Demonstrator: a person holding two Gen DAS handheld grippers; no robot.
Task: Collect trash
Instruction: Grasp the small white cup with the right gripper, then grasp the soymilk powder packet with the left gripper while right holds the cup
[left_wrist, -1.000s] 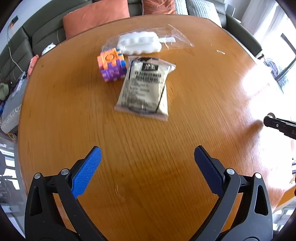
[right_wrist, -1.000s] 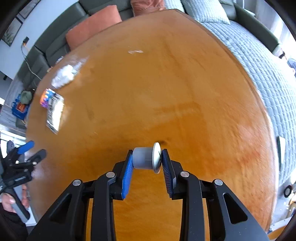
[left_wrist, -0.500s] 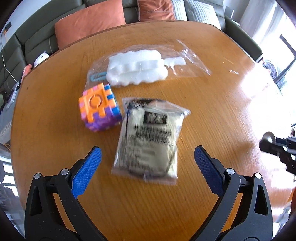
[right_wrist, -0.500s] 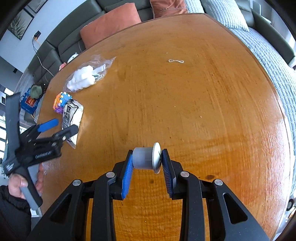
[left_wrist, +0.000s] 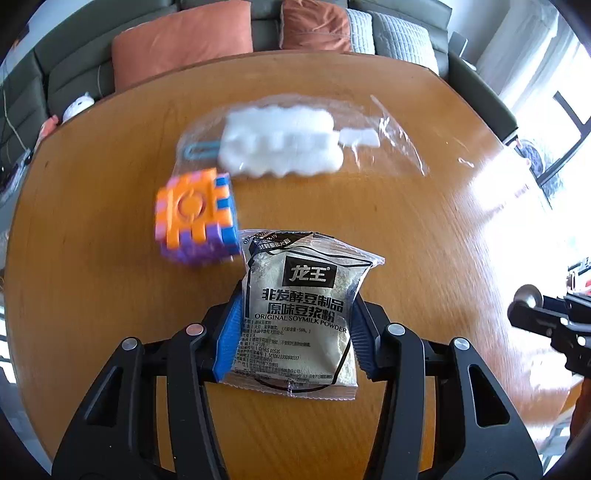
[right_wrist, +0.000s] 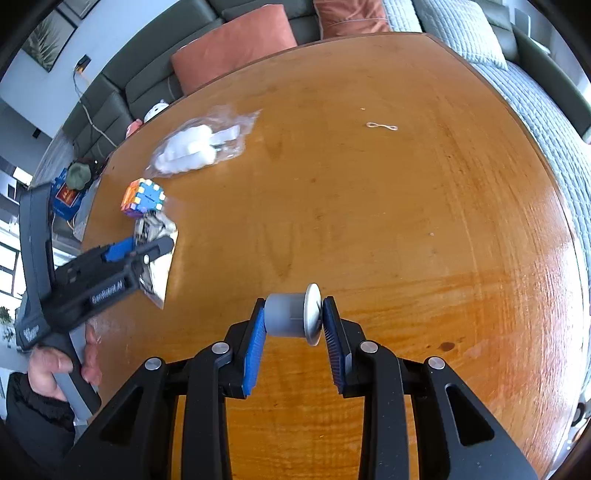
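Note:
A clear packet of soymilk powder (left_wrist: 306, 273) lies on the round wooden table (left_wrist: 436, 236). My left gripper (left_wrist: 295, 314) straddles its near half; its jaws are closing, and the blue pads (left_wrist: 229, 332) press on both long edges. The right wrist view shows that gripper (right_wrist: 147, 247) at the left over the packet (right_wrist: 159, 273), held by a person's hand (right_wrist: 48, 369). My right gripper (right_wrist: 295, 317) is shut on a small grey capsule (right_wrist: 284, 314) with a silver lid, held above the table. It shows at the right edge of the left wrist view (left_wrist: 532, 306).
A clear bag of white foam (left_wrist: 284, 147) lies beyond the packet. An orange, purple and blue puzzle cube (left_wrist: 195, 218) stands just left of the packet's far end. A thin rubber band (right_wrist: 382, 126) lies far right. Sofa cushions (left_wrist: 181, 48) sit behind the table.
The left gripper moved forward over the packet, and its jaws went from wide open to closed on the packet's sides. The right gripper kept hold of the capsule while shifting across the table.

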